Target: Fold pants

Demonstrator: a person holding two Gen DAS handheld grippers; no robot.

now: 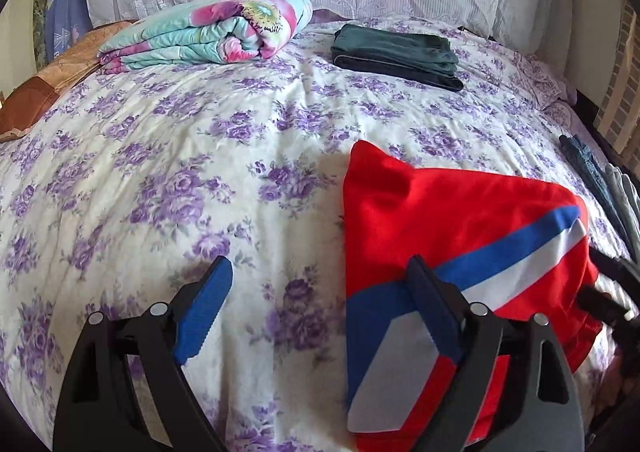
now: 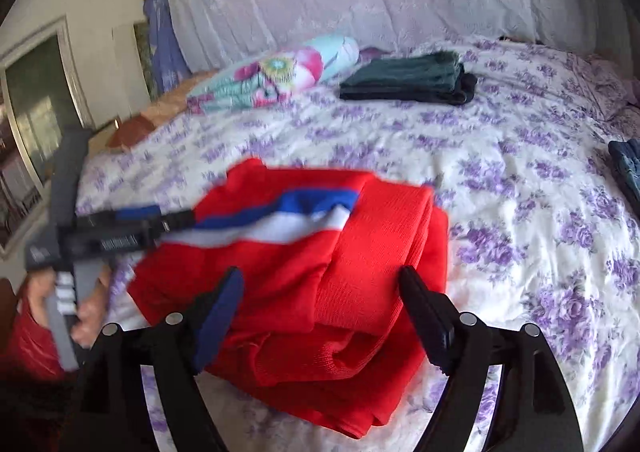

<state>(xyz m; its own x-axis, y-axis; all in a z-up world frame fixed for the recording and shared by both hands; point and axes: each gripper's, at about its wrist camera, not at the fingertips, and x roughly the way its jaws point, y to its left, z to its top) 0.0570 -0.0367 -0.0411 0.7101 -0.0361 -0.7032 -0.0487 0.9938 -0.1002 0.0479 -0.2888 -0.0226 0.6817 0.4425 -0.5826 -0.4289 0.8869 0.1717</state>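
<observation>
- Pants [image 2: 320, 252]: red, with a blue and white stripe, lying in a folded, layered bundle on the near part of the bed [image 1: 160, 156]. Top layer sits loose, with a rounded fold edge at the near side. Folding looks nearly complete.
- Left gripper [image 1: 320, 316]: jaws wide apart, nothing between the pads. Its right finger hovers over the striped left edge of the pants; whether it touches the cloth cannot be told. Its left finger is over bare bedsheet.
- Right gripper [image 2: 320, 316]: jaws spread wide, straddling the near fold of the pants, pads not pressing on the cloth. Nothing held.
- Hand [image 2: 86, 316]: grips the left tool's handle at the near left, beside the bundle.
- Dark green folded clothes [image 1: 394, 52]: far side, well apart from the pants.
- Flowered quilt [image 1: 208, 32]: rolled, far left.
- Risk, snagging: either open finger, so close to the loose top layer, could catch an edge on withdrawal and drag the fold open.
- Risk, slumping: soft, uneven bedding gives poor support; a push on the thick near fold could tip the layers sideways.
- Risk, uneven grip: closing on only the top layer would lift it alone and spoil the stack.
- Risk, collision: both tools work close at the same bundle and could knock together.
</observation>
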